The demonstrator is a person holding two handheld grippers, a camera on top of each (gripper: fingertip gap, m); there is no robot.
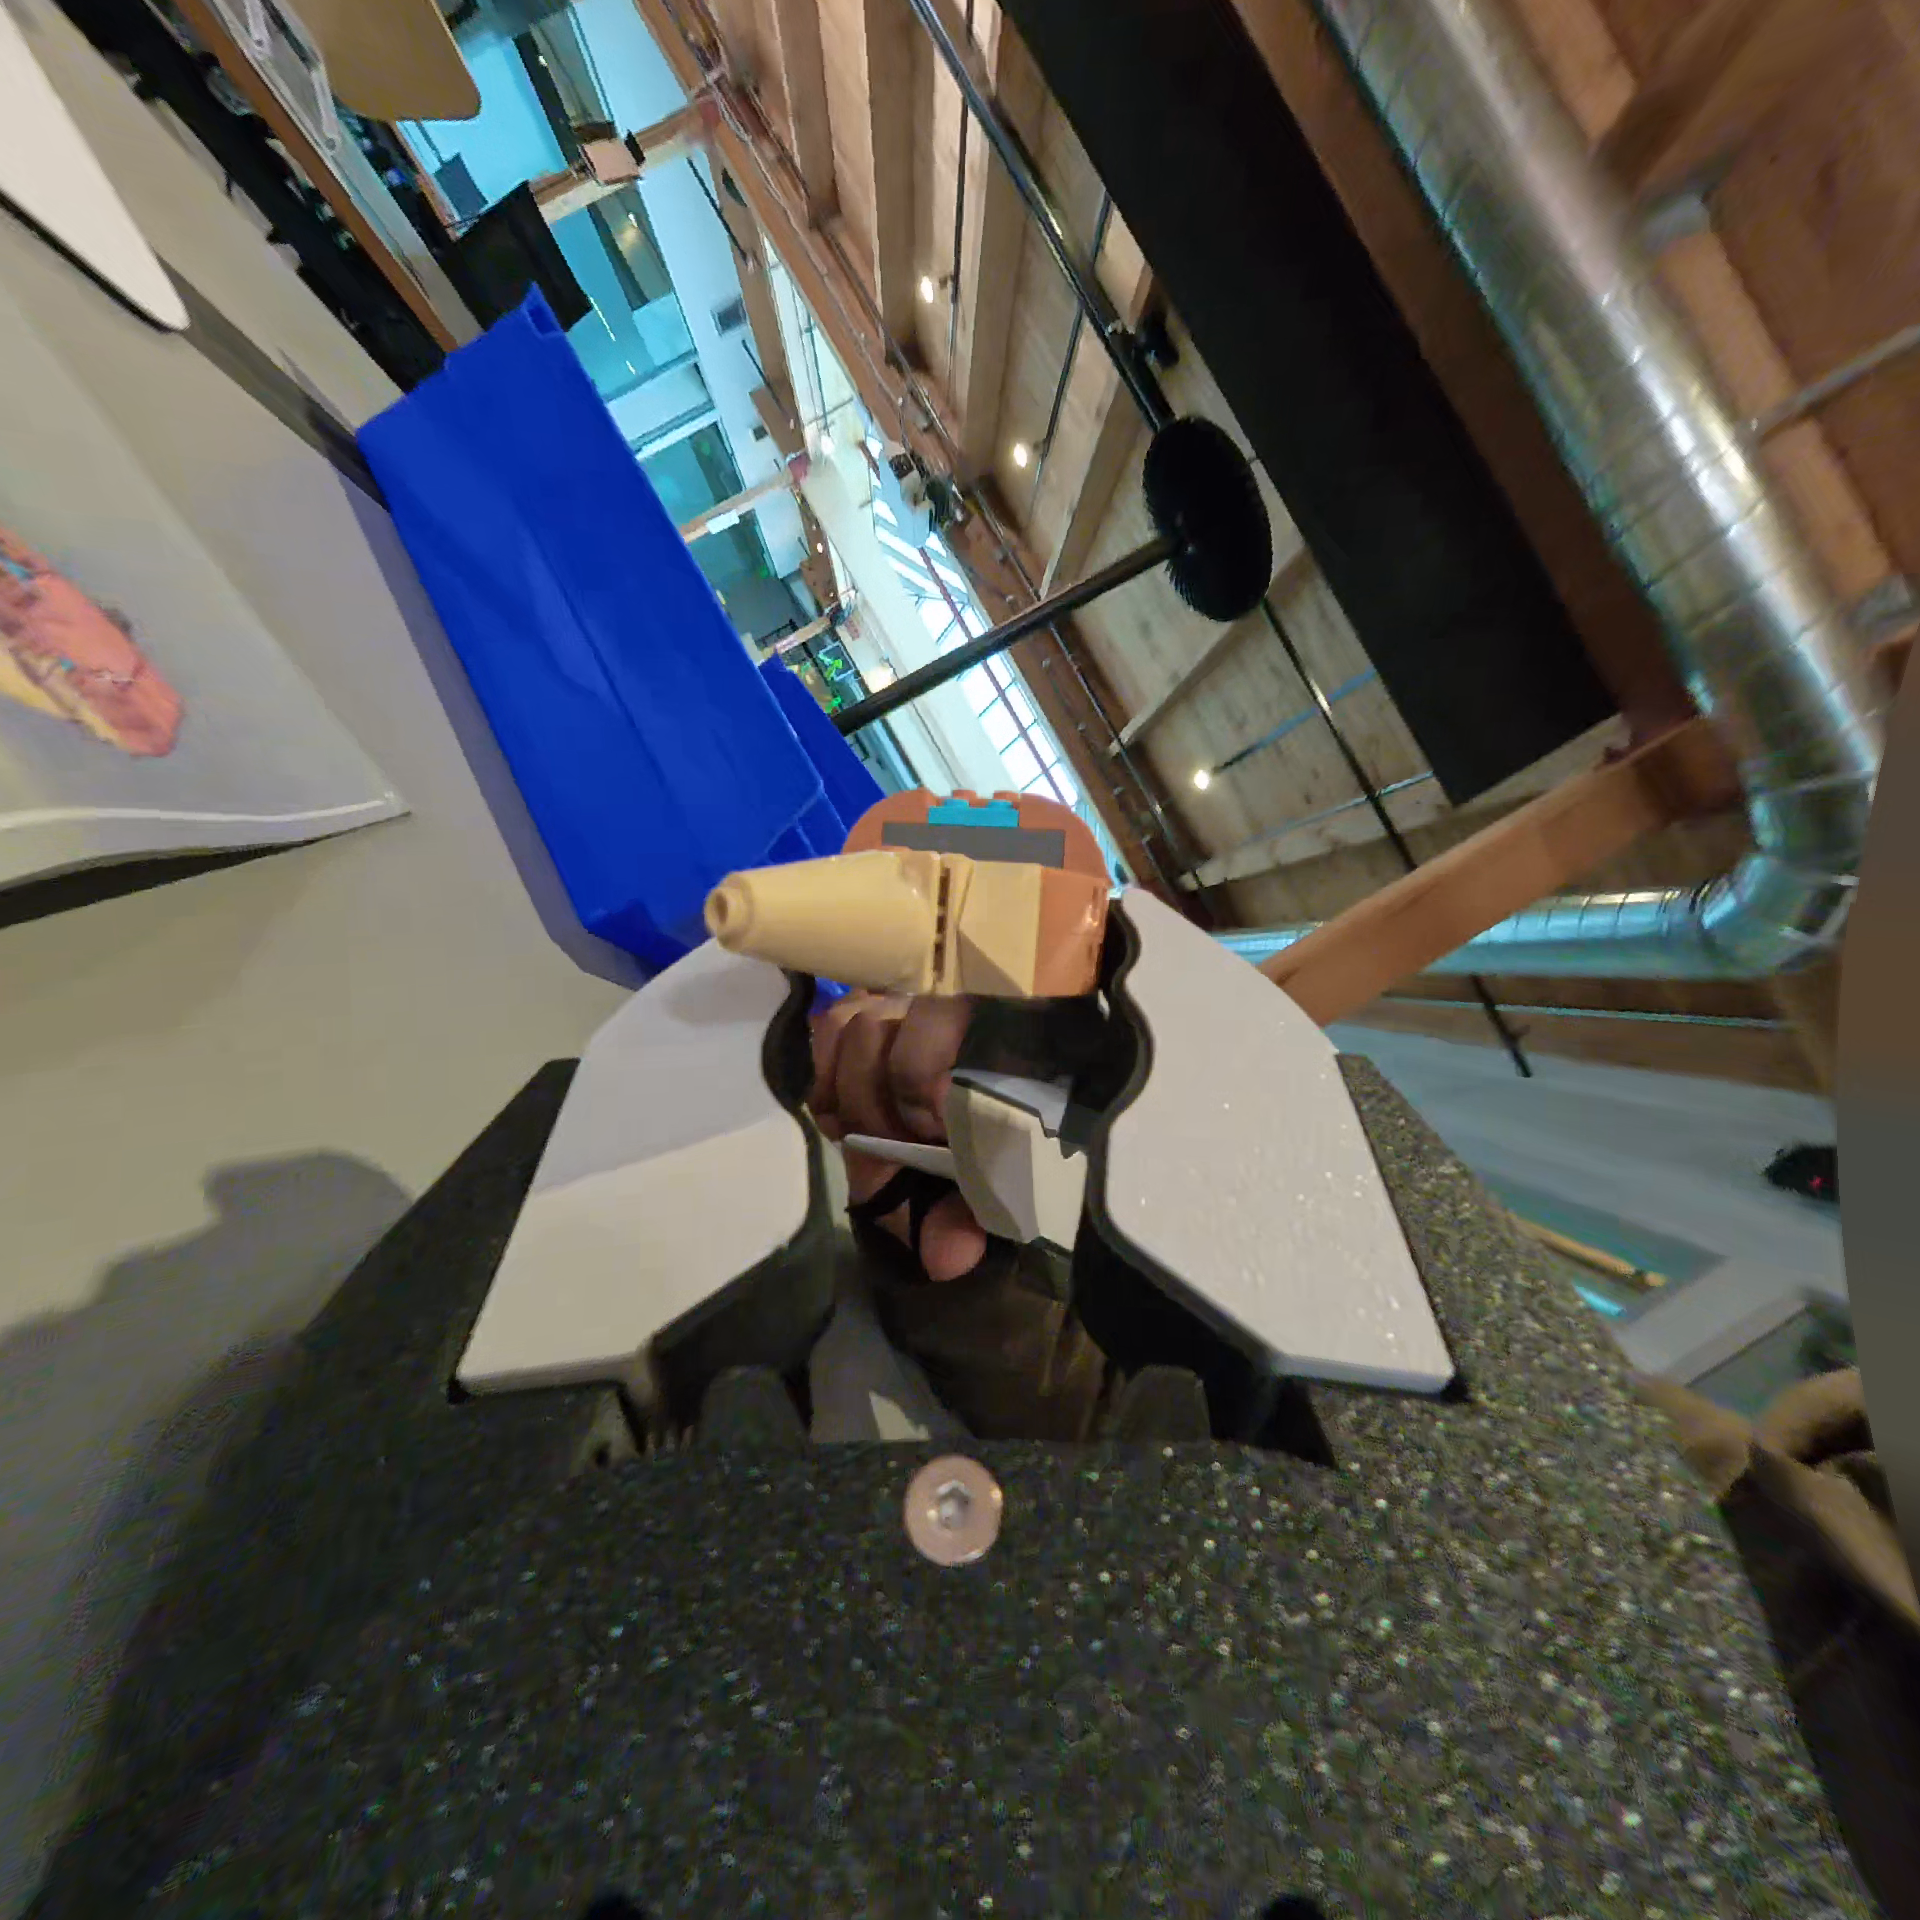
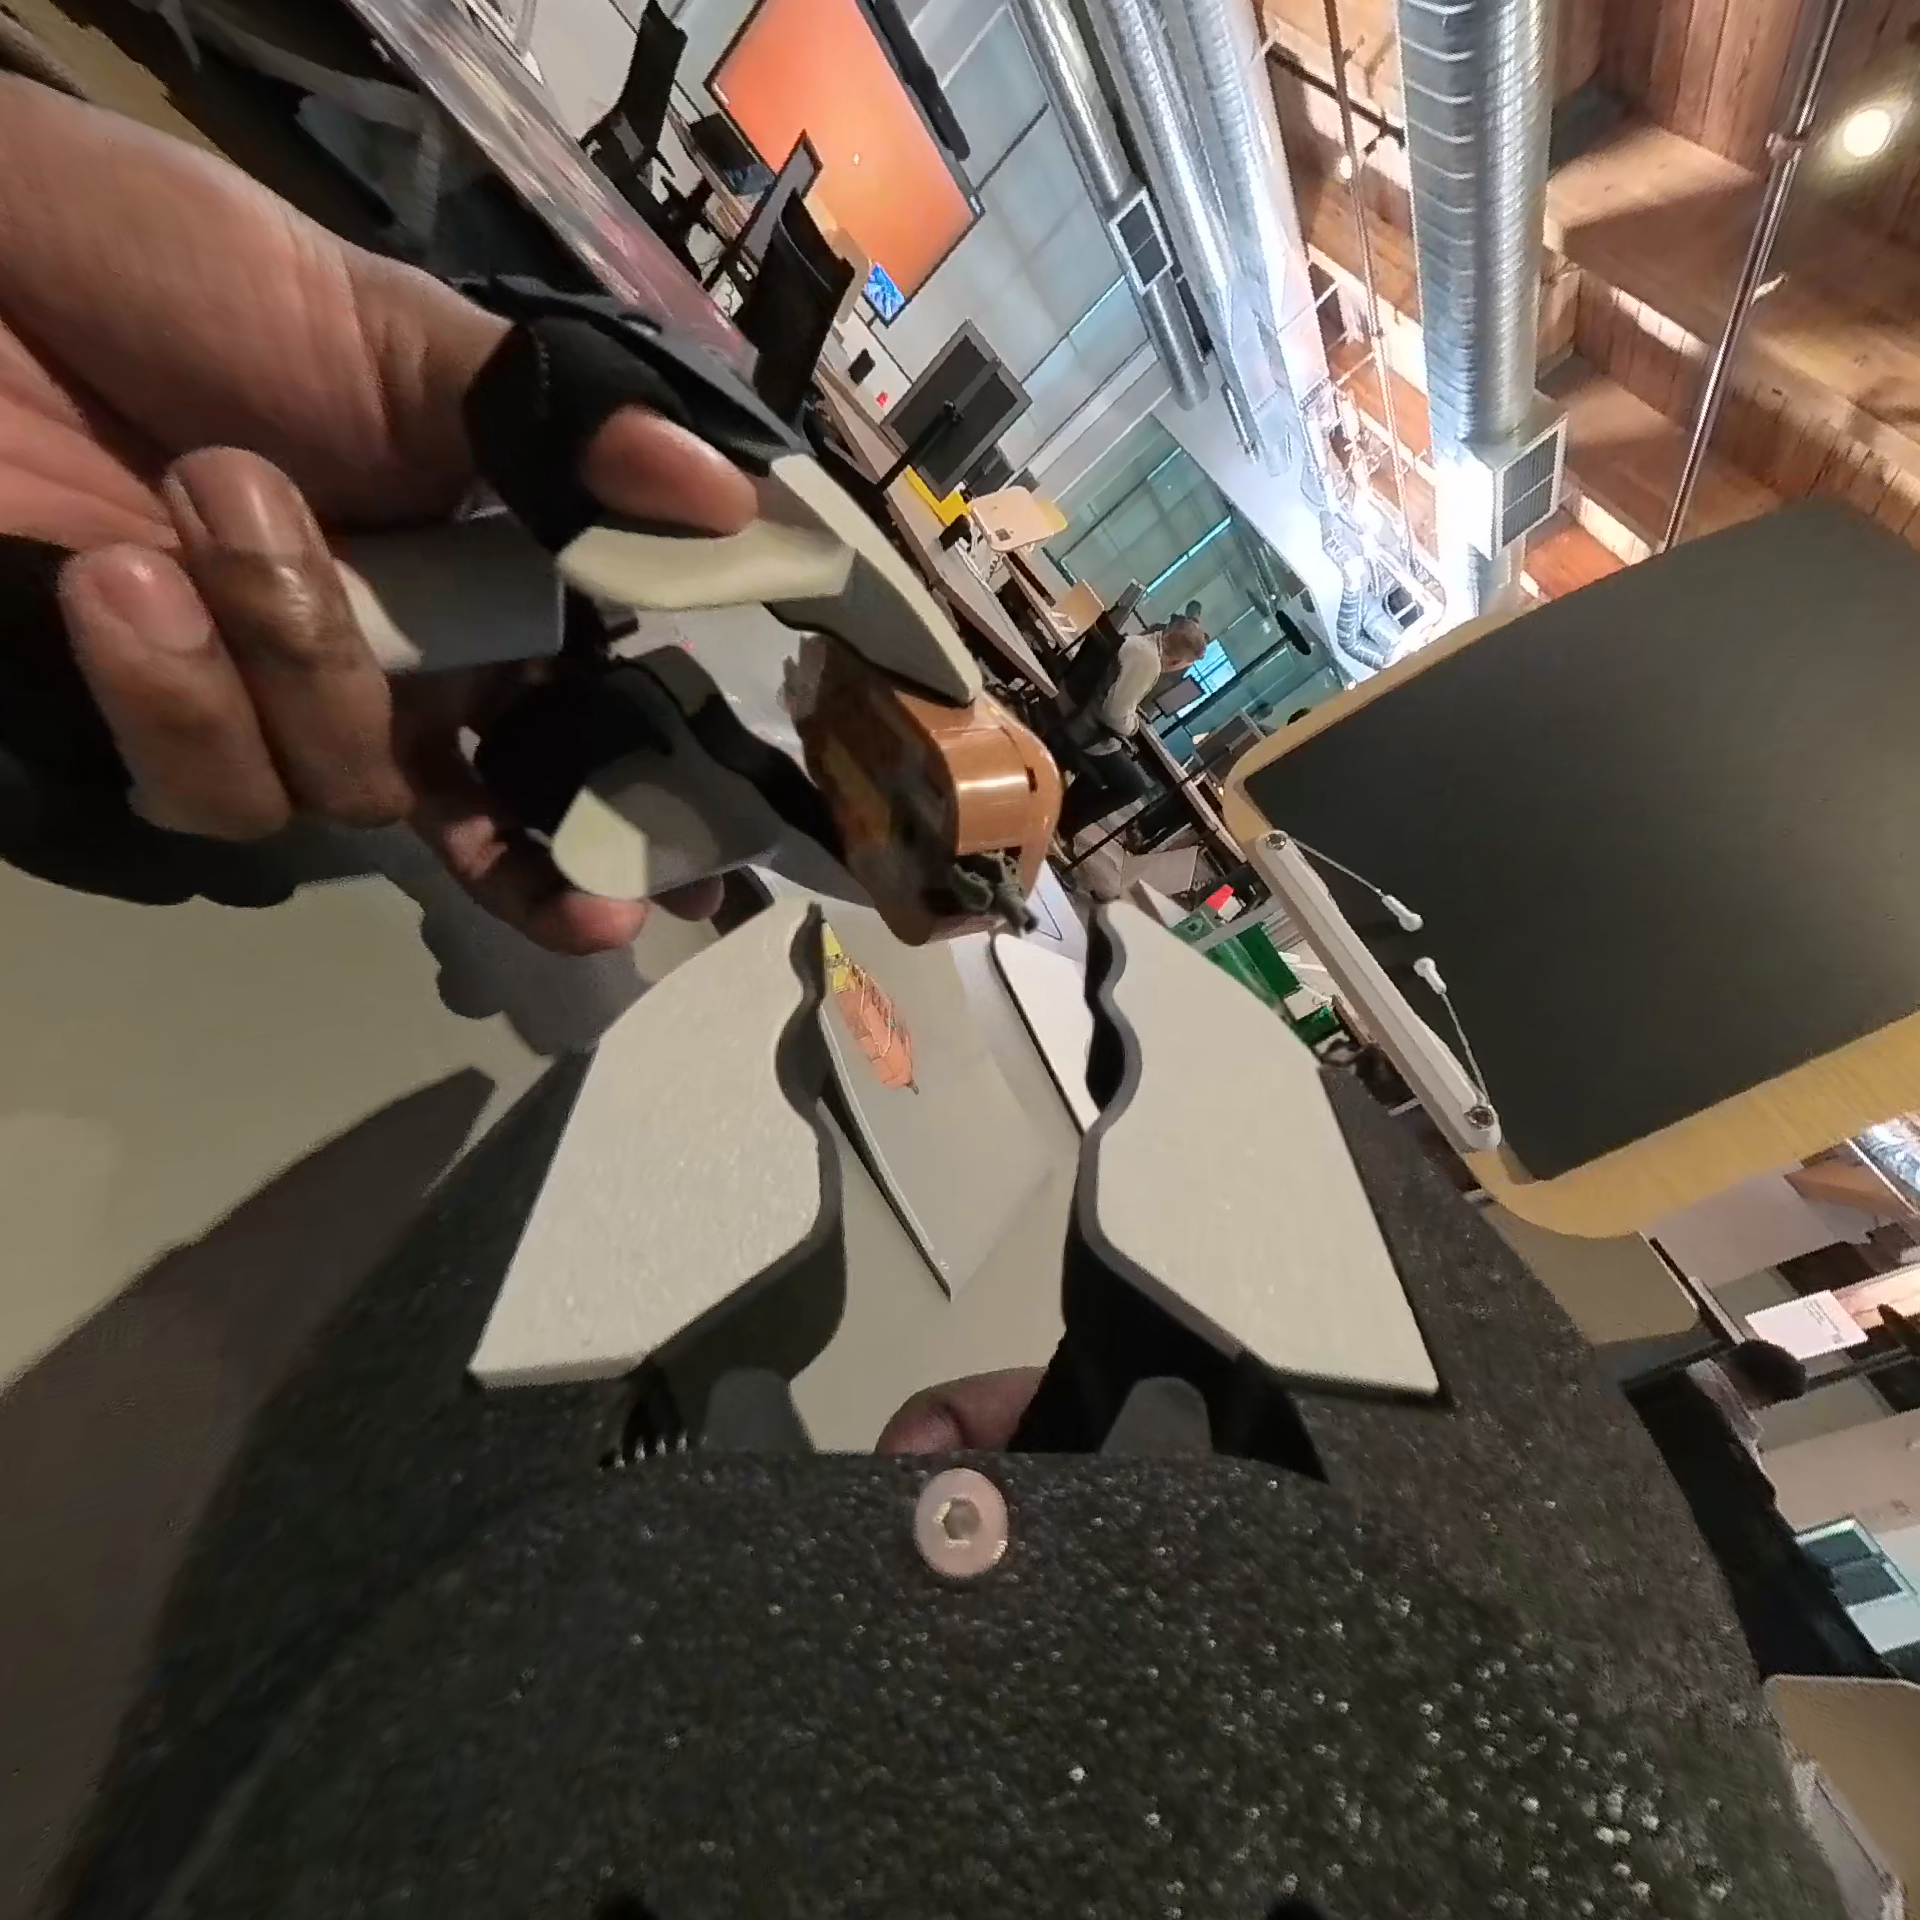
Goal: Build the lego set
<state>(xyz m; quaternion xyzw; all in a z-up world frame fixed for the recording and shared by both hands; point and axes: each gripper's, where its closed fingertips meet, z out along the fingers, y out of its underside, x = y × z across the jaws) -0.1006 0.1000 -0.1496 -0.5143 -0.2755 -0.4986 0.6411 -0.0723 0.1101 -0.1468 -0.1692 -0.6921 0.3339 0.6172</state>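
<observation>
Pale grey worktop (image 1: pixel 312 1039), wood-beamed ceiling above. Left gripper (image 1: pixel 961 956) jaws clamp the brown-and-tan lego model (image 1: pixel 935 914) at their tips, lifted off the worktop. Right gripper (image 2: pixel 951 966) jaws parted, empty, just beneath the model (image 2: pixel 935 800). Blue bin (image 1: pixel 582 644) behind.

lego piece (image 1: pixel 935 914) between left tongs (image 1: pixel 961 961) tips, bin (image 1: pixel 582 644) behind it, perhaps a booklet (image 1: pixel 156 665) left

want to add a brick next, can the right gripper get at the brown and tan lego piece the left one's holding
Probably yes: the right gripper is open and empty, just below the brown and tan lego piece clamped in the left gripper, with nothing between.
</observation>
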